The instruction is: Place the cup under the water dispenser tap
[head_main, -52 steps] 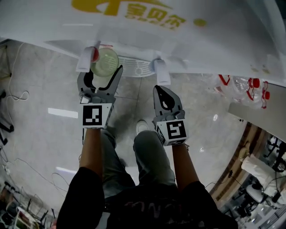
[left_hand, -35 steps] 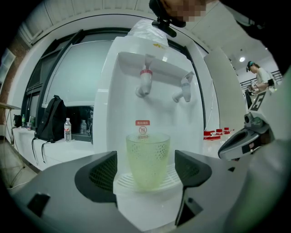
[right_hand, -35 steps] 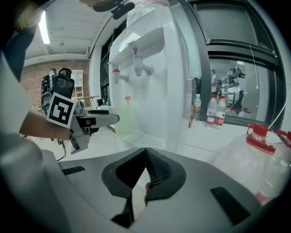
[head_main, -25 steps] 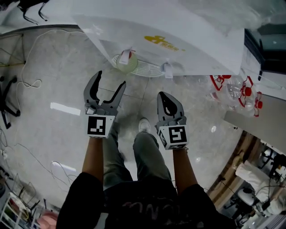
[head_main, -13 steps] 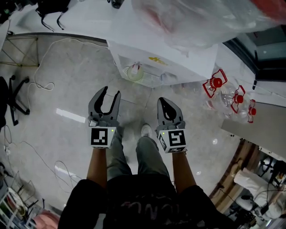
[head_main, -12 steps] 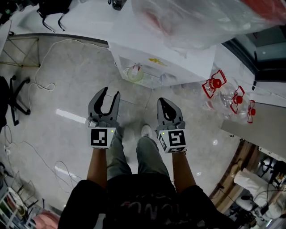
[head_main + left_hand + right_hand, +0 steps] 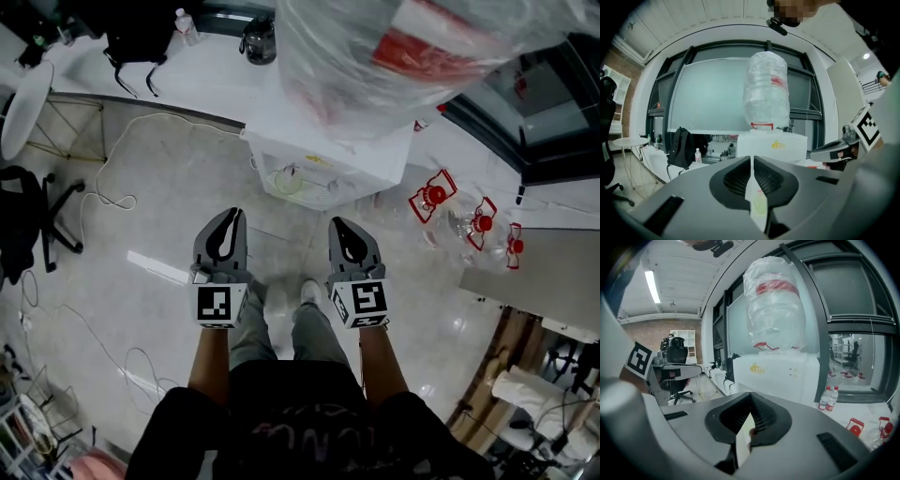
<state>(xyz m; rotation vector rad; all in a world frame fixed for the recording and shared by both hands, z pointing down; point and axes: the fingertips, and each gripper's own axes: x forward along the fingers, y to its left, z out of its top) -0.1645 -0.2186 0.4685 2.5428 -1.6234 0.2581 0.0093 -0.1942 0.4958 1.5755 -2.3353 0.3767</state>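
A pale green cup (image 7: 285,181) stands on the drip tray of the white water dispenser (image 7: 356,159), under its left tap. A big bottle wrapped in plastic (image 7: 394,56) tops the dispenser. My left gripper (image 7: 232,215) hangs well back from the cup, its jaws closing together with nothing between them. My right gripper (image 7: 339,223) is beside it, shut and empty. In the left gripper view the cup (image 7: 759,204) shows as a green sliver below the meeting jaws of the left gripper (image 7: 752,159). The right gripper view looks past the shut right gripper (image 7: 749,401) at the dispenser (image 7: 780,373).
Red-capped water bottles (image 7: 436,197) lie on the floor to the dispenser's right. A black backpack (image 7: 136,42) sits on a white table behind it. An office chair (image 7: 28,225) and loose cables (image 7: 103,187) are at the left. A grey counter (image 7: 534,272) is at the right.
Both grippers rose and drew back from the dispenser. The left jaws went from wide open to closed. The cup stayed under the tap.
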